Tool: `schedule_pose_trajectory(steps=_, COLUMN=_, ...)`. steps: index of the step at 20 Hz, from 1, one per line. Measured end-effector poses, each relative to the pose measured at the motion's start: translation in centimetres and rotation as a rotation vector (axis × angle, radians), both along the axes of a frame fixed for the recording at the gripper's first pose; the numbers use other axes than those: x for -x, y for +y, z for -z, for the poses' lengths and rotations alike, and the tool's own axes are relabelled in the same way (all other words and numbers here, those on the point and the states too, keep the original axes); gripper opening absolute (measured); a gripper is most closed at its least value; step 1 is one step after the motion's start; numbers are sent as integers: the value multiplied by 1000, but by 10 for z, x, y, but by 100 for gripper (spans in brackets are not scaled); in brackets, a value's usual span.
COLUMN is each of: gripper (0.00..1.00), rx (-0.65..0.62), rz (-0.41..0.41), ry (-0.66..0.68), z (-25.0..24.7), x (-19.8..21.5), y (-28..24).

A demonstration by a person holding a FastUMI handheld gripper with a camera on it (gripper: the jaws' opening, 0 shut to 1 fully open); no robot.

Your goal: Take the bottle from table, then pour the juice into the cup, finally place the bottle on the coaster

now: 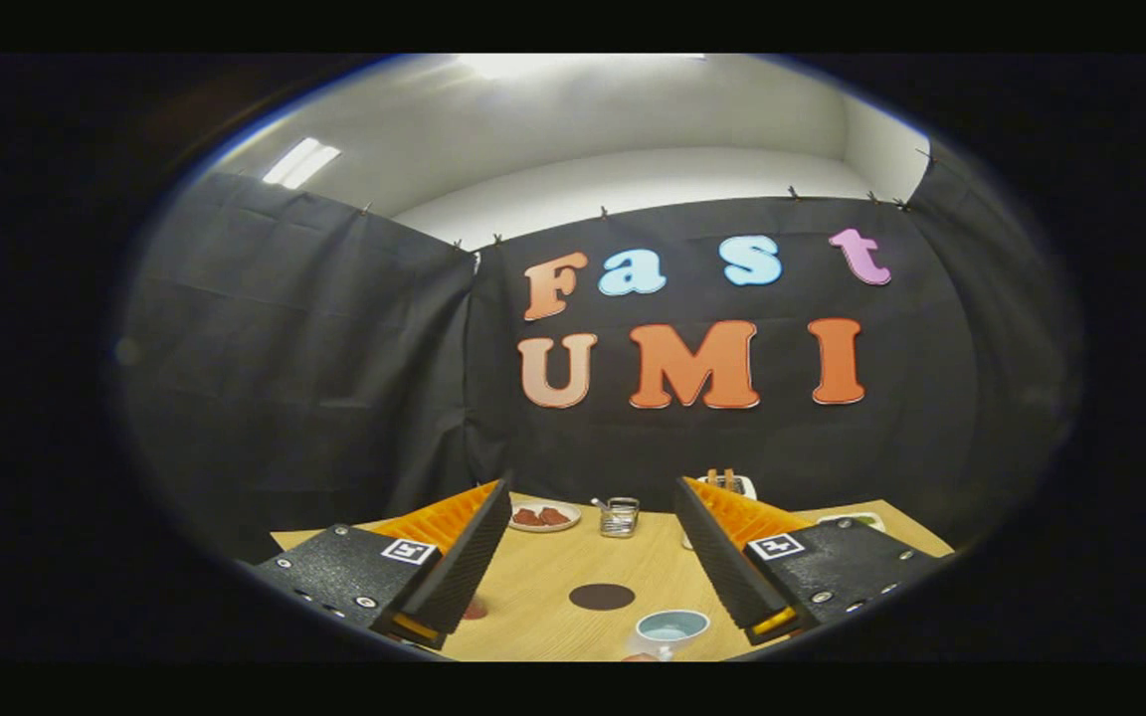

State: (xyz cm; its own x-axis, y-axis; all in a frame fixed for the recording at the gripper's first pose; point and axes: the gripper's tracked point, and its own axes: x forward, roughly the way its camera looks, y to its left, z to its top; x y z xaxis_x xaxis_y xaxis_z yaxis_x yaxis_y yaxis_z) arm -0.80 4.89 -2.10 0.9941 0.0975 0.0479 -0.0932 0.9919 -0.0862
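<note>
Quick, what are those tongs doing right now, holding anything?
Tongs: open, holding nothing, above the table.

This is a staged recording booth set up inside a plain white room. Black cloth walls (314, 358) hang clipped along their top edge, with the white ceiling and its strip lights (300, 162) showing above them. A light wooden table (543, 587) carries household props: a small white plate of red food (544, 516) and a clear glass jar (619, 517).
</note>
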Motion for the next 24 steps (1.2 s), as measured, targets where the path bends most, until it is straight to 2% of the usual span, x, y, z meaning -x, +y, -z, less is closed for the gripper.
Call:
schedule_pose_trajectory(steps=8, gripper=98, rx=-74, rz=-31, ry=85, z=65, x=-10, y=35)
schedule_pose_trajectory(steps=12, gripper=98, rx=-116, rz=-73, ry=144, z=95, x=-16, y=65)
schedule_pose_trajectory(steps=24, gripper=98, rx=-106, rz=-116, ry=266, z=174, x=-35, y=117)
